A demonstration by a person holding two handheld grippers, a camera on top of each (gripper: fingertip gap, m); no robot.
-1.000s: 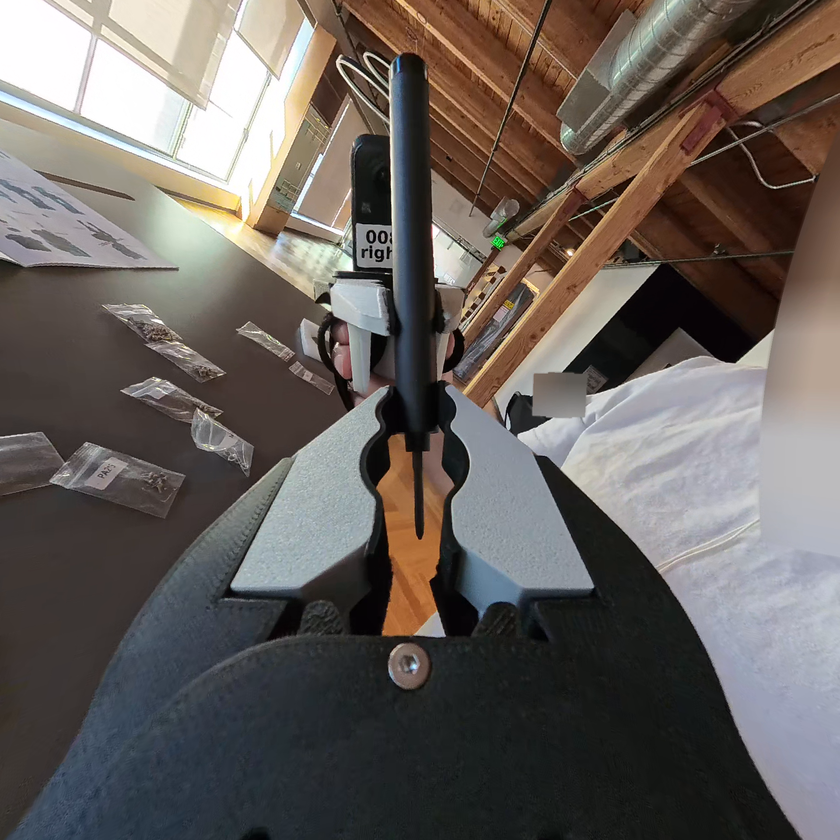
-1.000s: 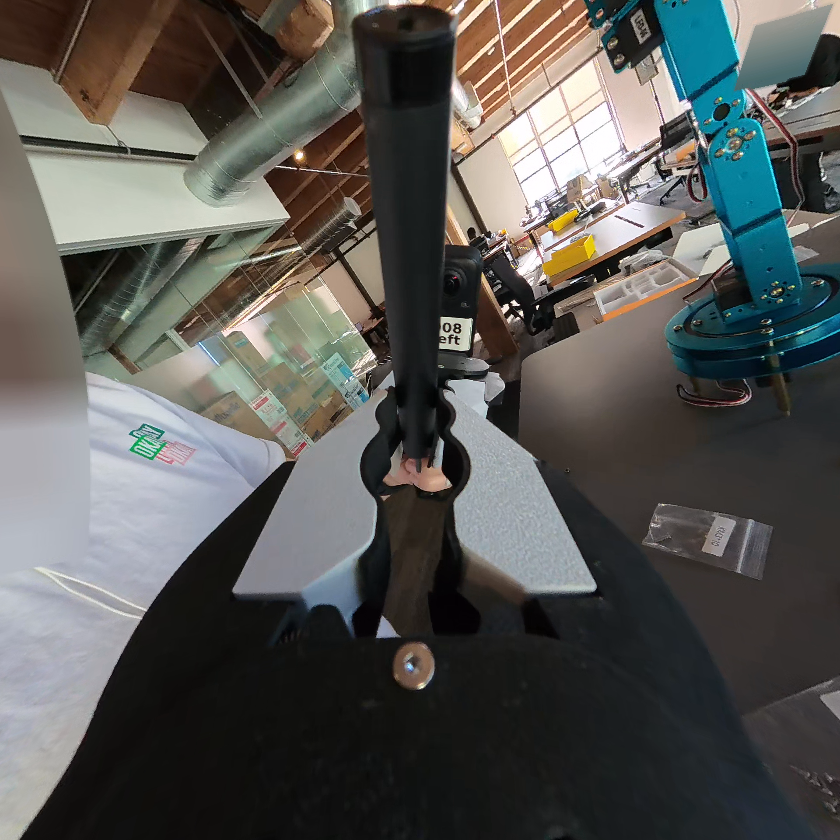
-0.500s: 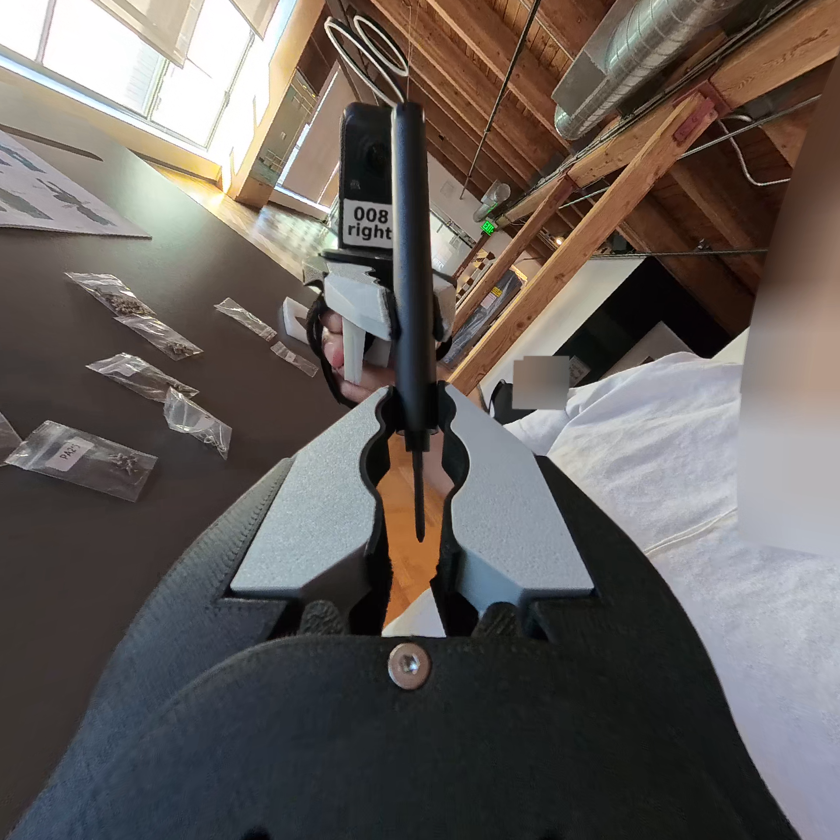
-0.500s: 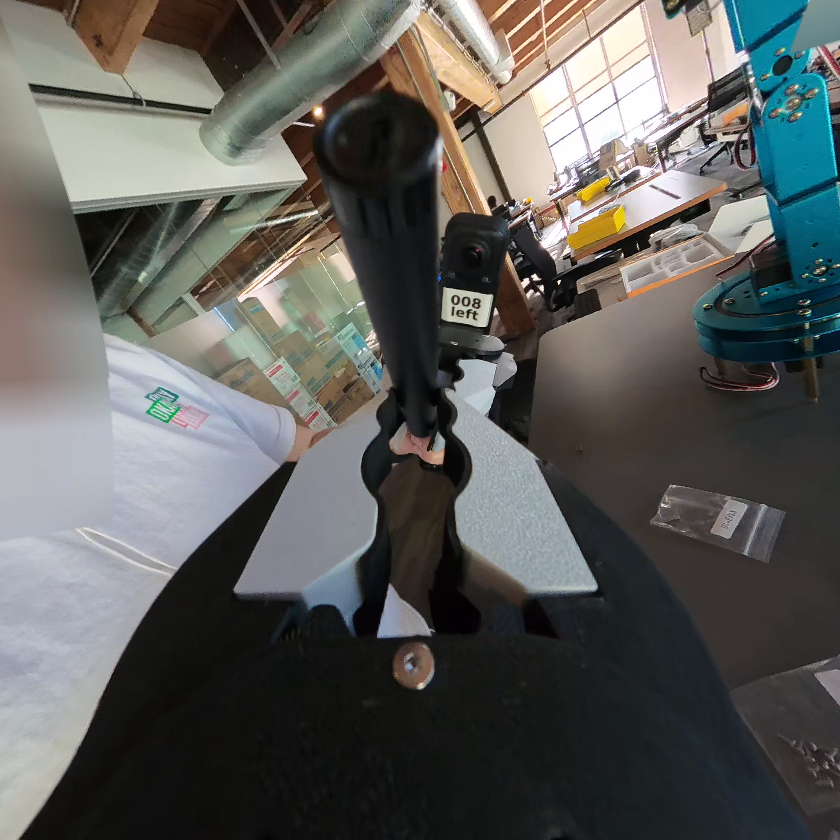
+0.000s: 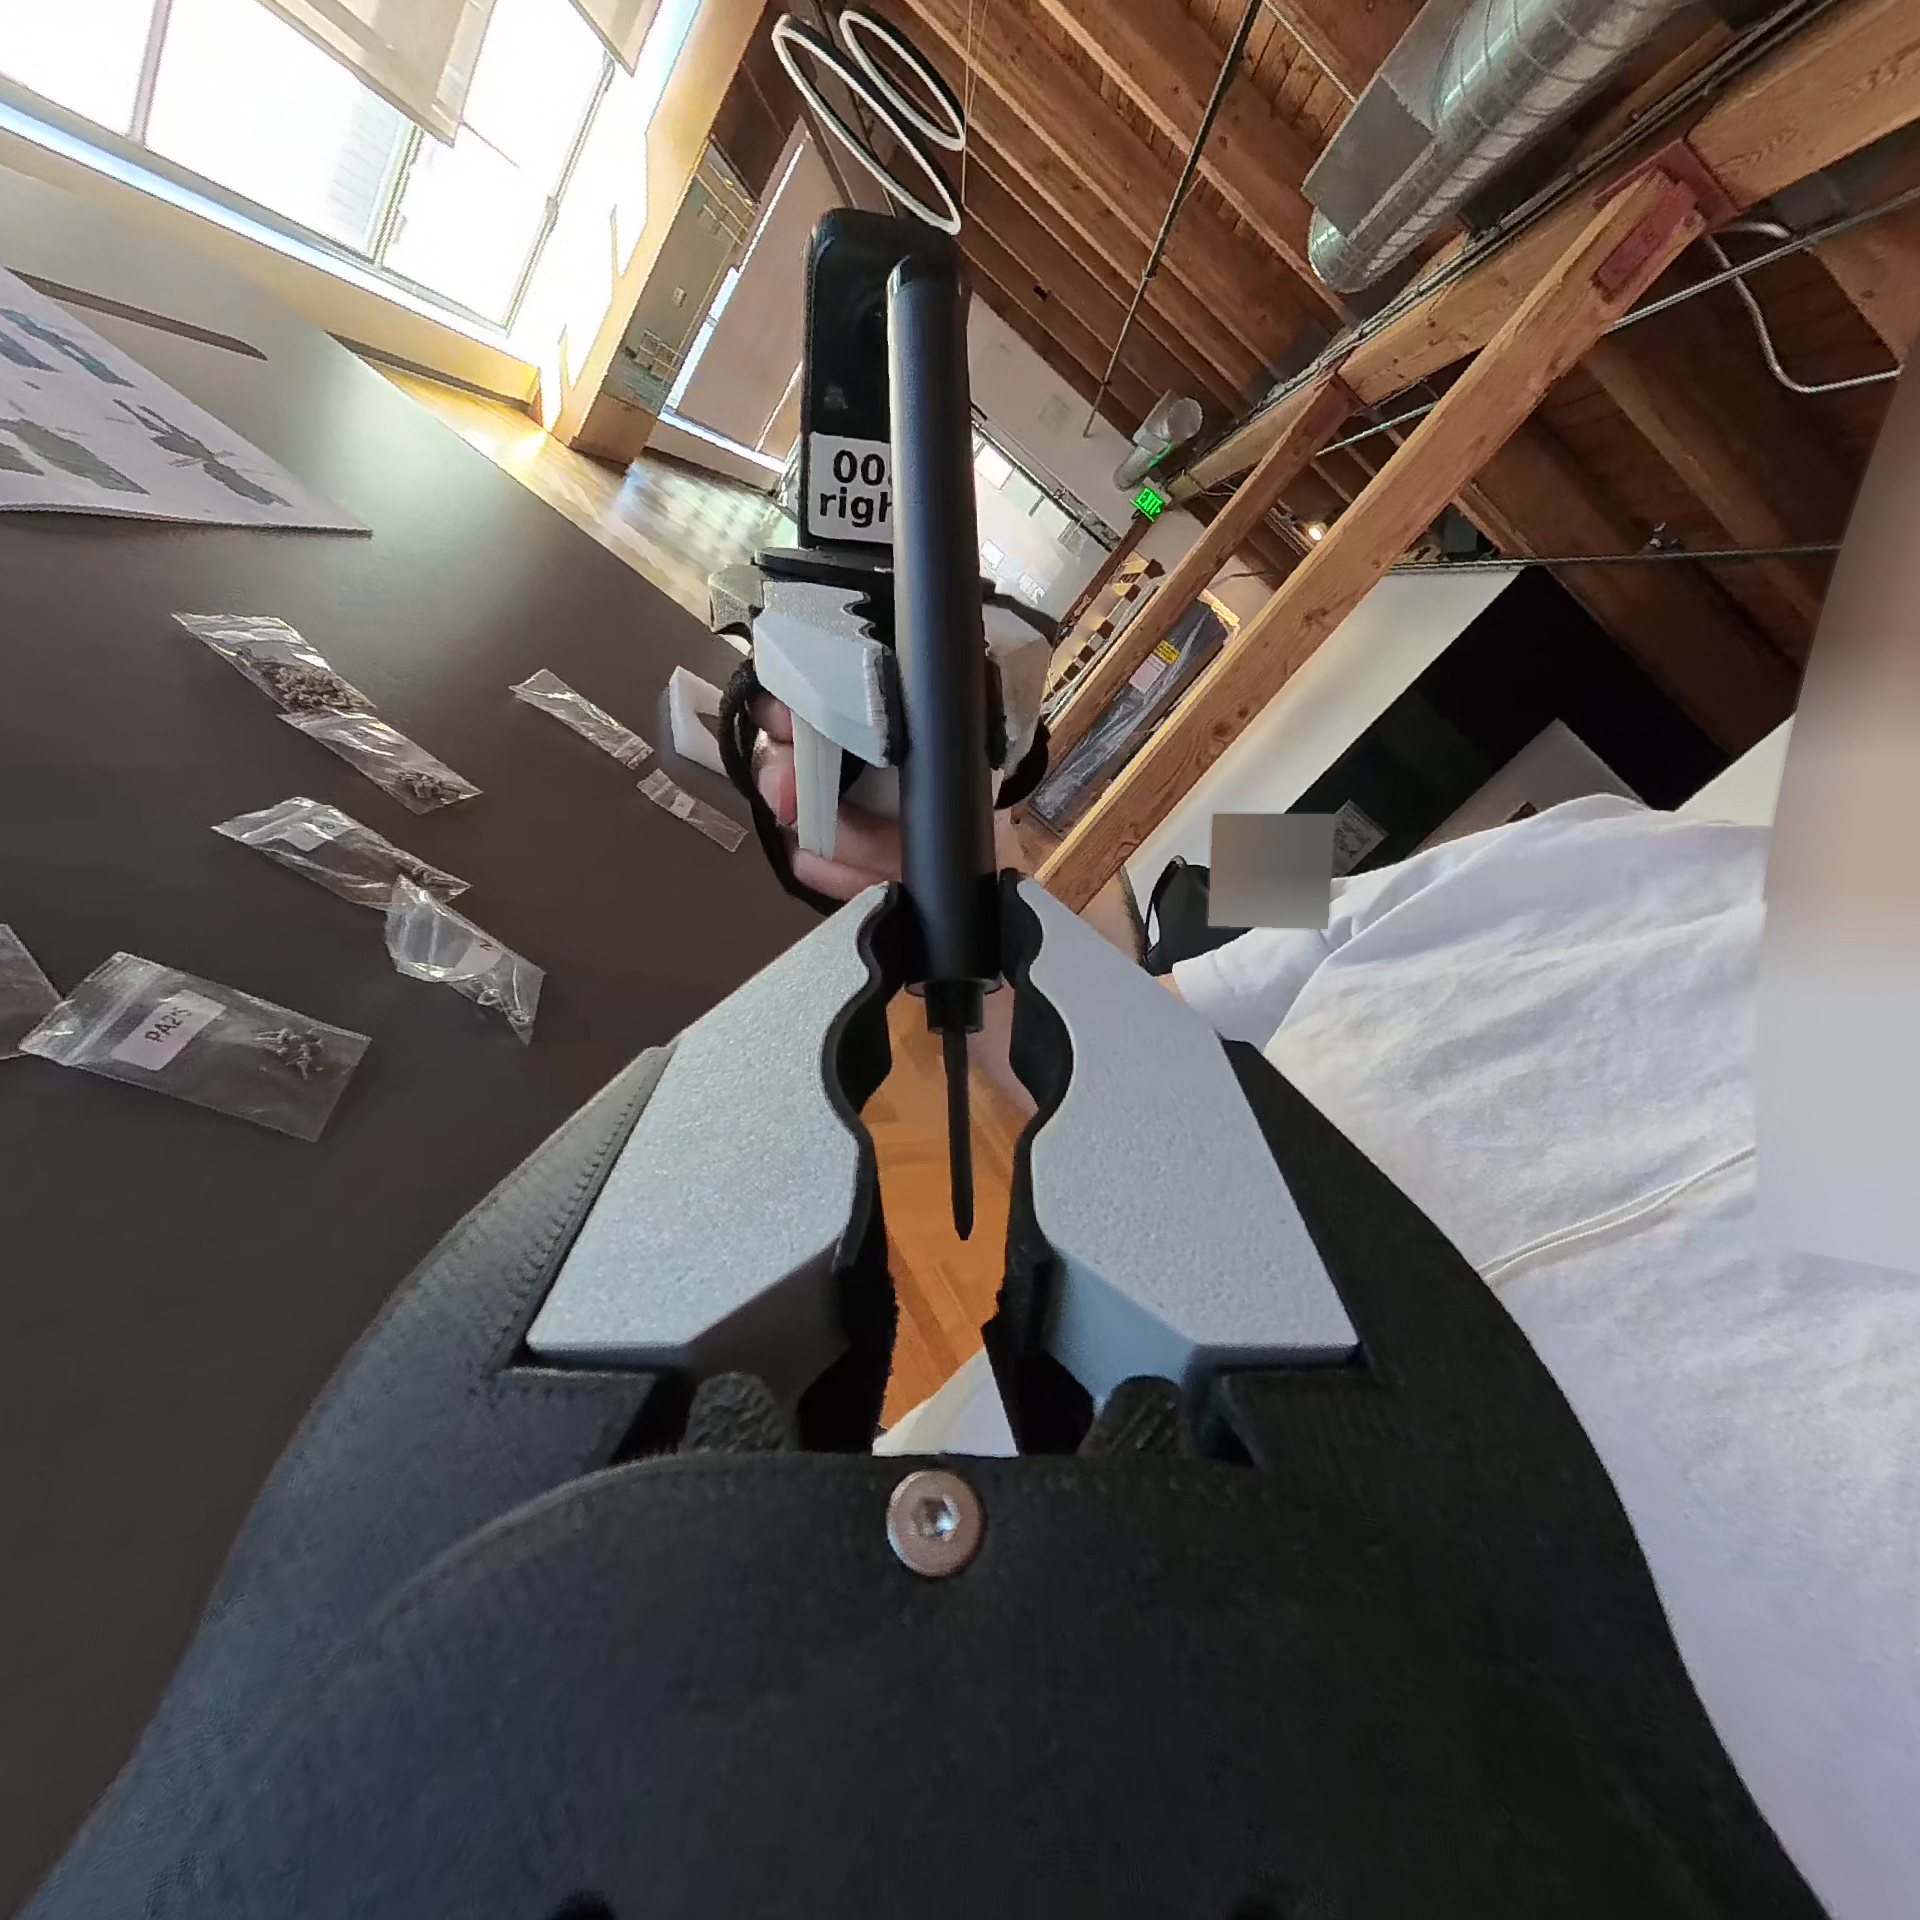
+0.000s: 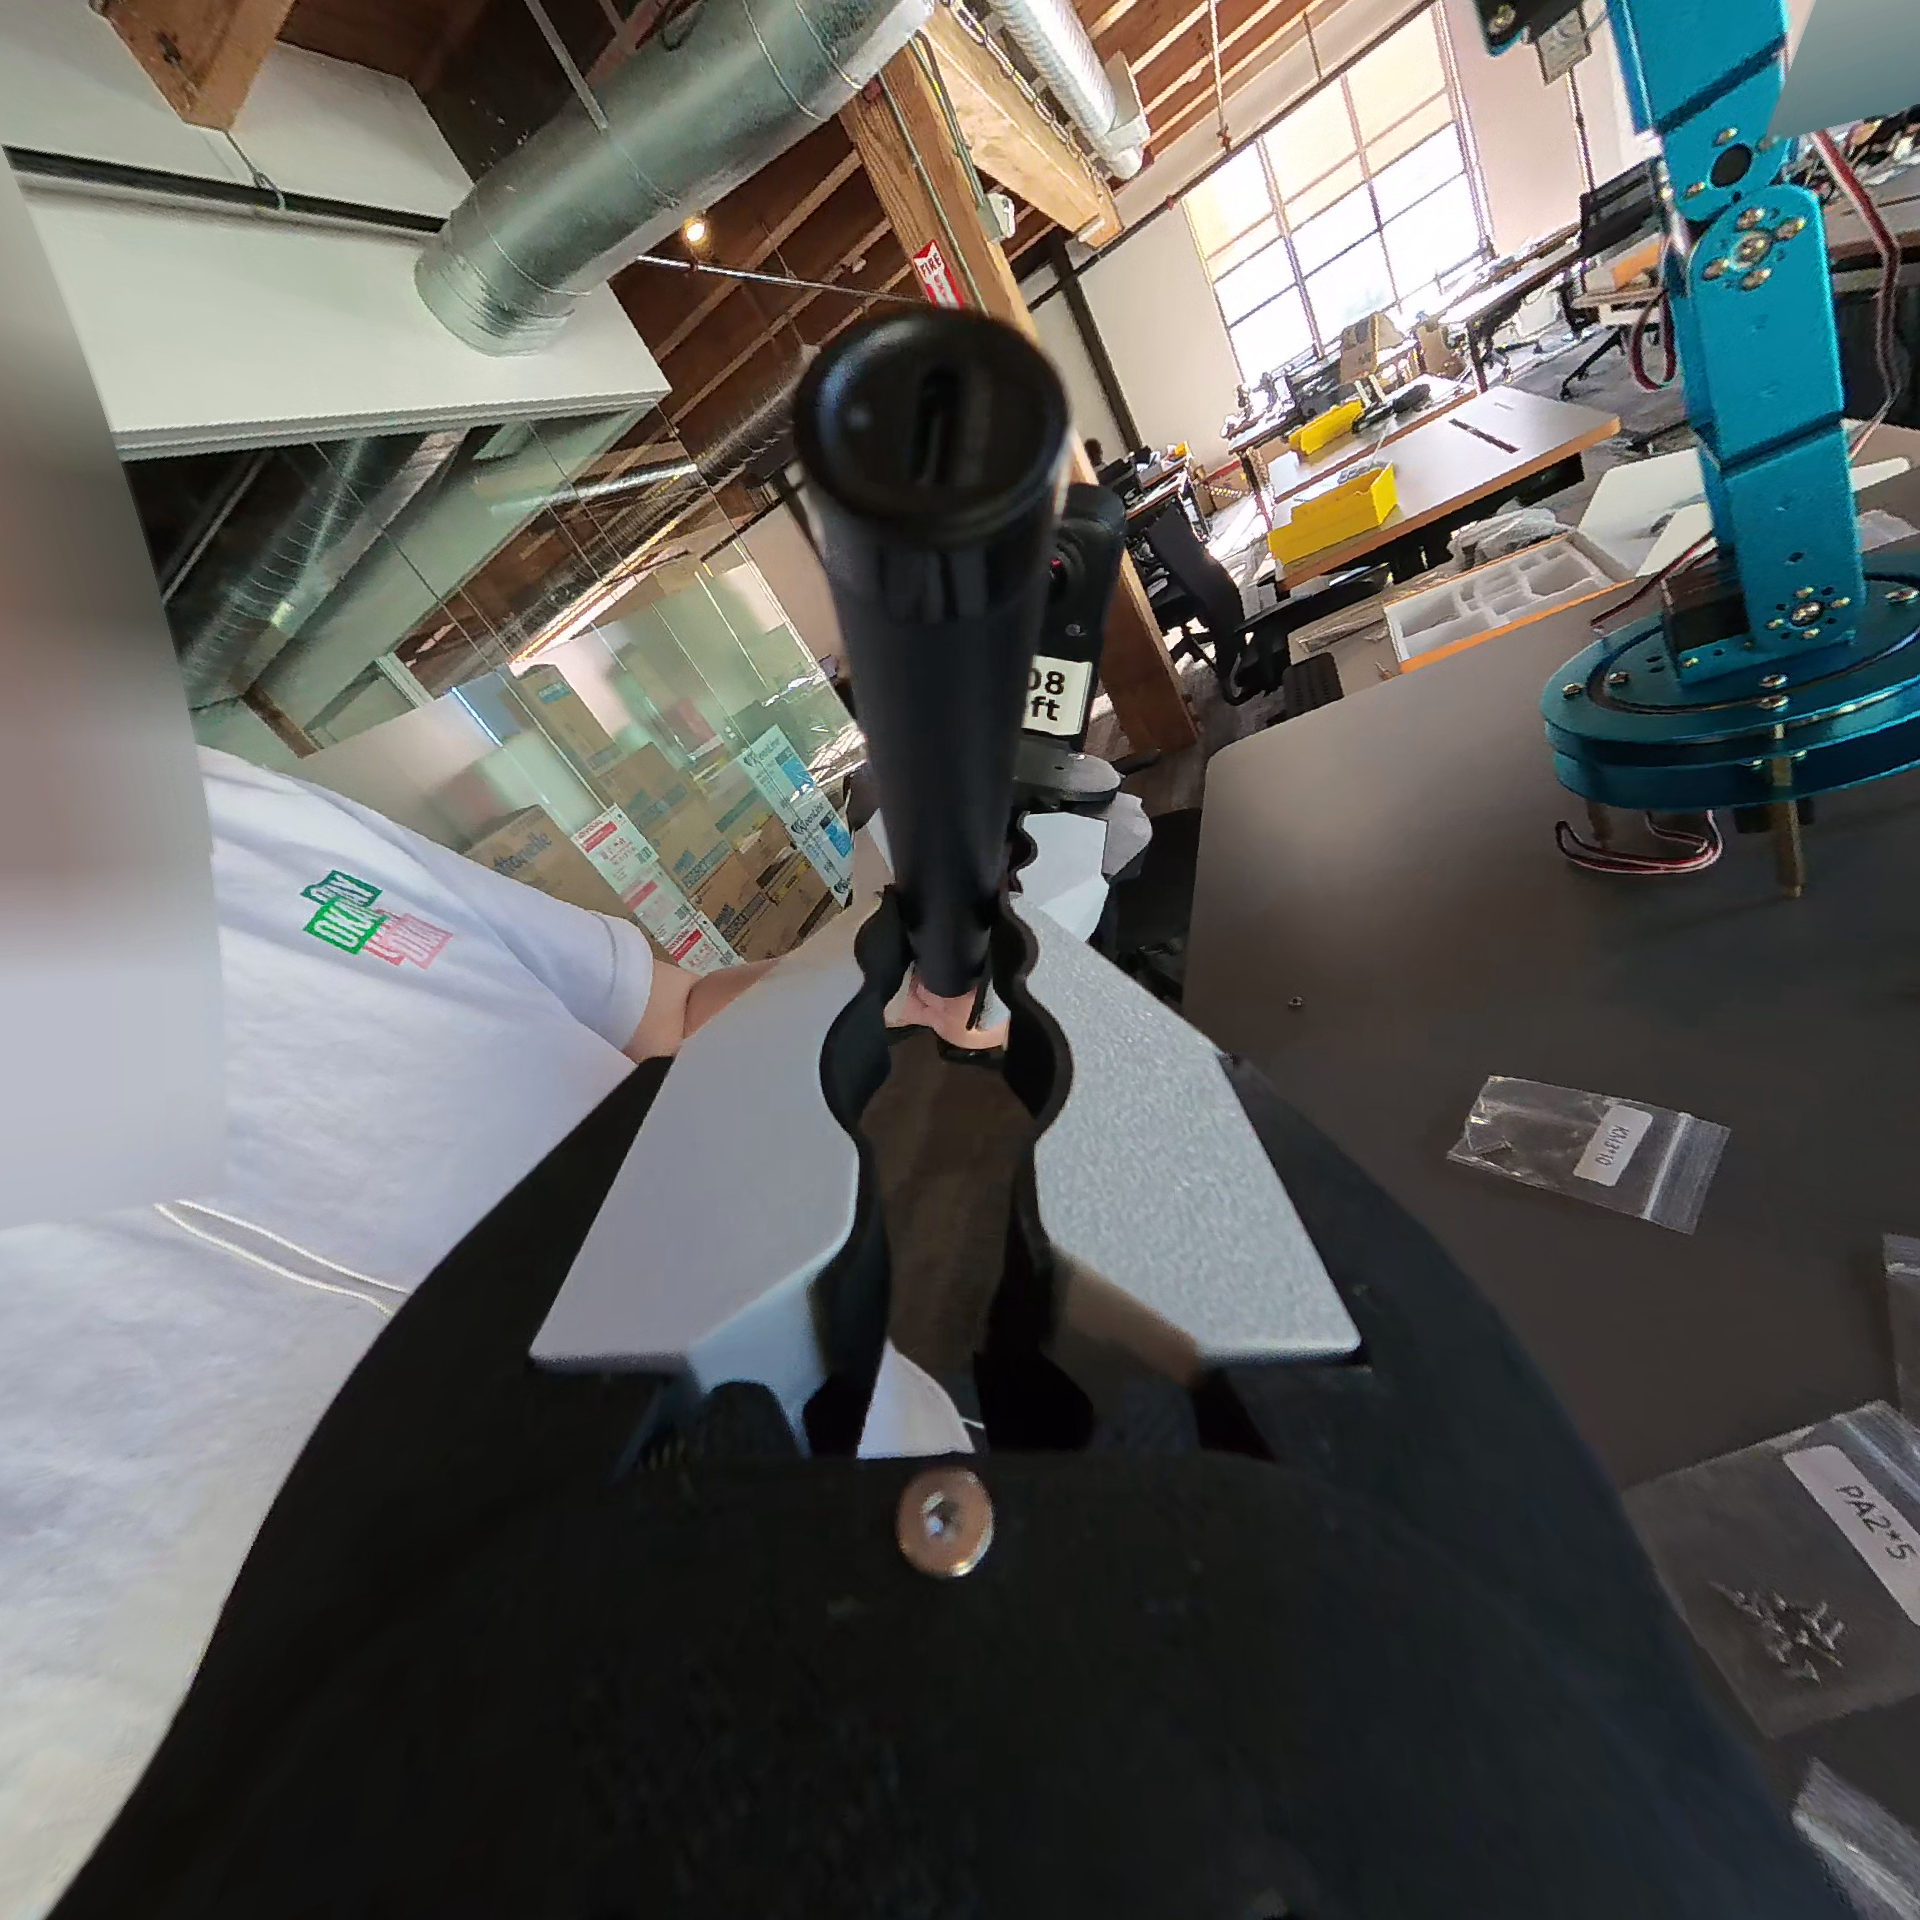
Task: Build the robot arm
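A black screwdriver is held between both grippers above the edge of a dark table. My left gripper is shut on the lower end of its handle, and the thin bit points back toward the camera between the fingers. My right gripper faces it and clasps the handle higher up. In the right wrist view my right gripper is shut on the screwdriver, whose butt end points at the camera. The left gripper shows just behind it.
Several small plastic bags of screws lie on the table, with a printed sheet farther off. A blue robot arm stands on the table to the right, with more bags near it. A person in a white shirt is close by. Left and right tips are no more than a few centimetres apart.
The screwdriver has tipped: its butt end has swung down toward the right wrist camera. Both grippers keep their hold on it and have shifted slightly.
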